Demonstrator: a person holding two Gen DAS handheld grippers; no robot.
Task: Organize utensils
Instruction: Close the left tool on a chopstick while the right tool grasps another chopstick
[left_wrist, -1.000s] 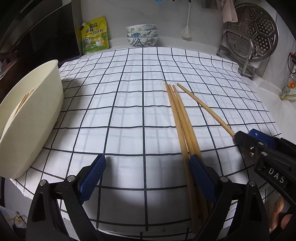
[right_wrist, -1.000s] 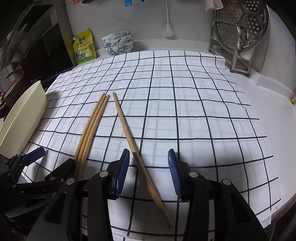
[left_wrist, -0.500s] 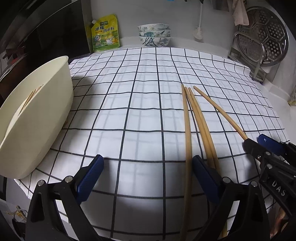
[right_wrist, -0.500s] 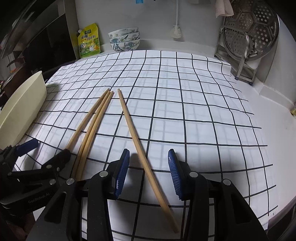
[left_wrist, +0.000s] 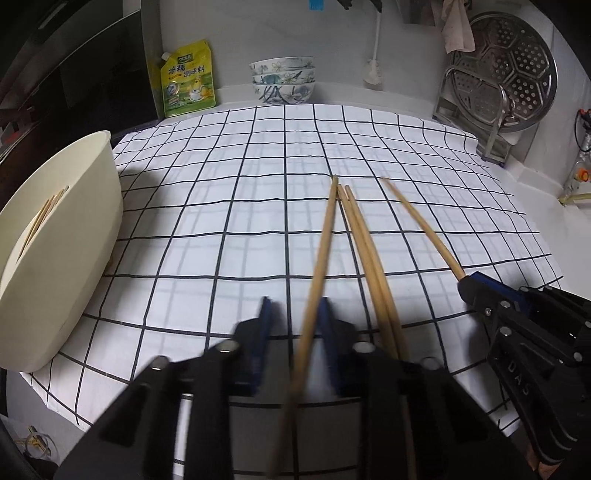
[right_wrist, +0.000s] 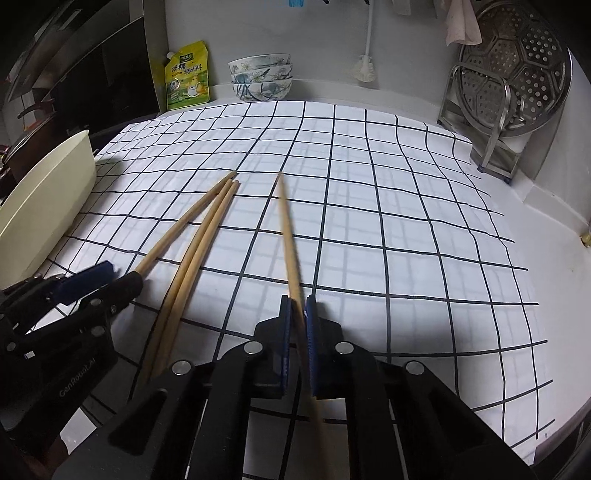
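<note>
Wooden chopstick (right_wrist: 290, 251) sits clamped between the right gripper (right_wrist: 298, 314) pads, while the left gripper (left_wrist: 295, 314) jaws are closing on another chopstick (left_wrist: 320, 258) (pads not visibly pressing), so either thin stick may pivot or slip.

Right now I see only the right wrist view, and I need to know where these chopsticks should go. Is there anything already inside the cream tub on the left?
Observer: Yes. The left wrist view looks into the cream tub, and a few chopsticks lean against its inner wall.
Operator: Good, that's the place then. Does the left gripper have one?
Observer: Not firmly. The left gripper has its jaws closing with one chopstick between the pads. It sits close to the right pad, and the left pad is not yet on it.
</note>
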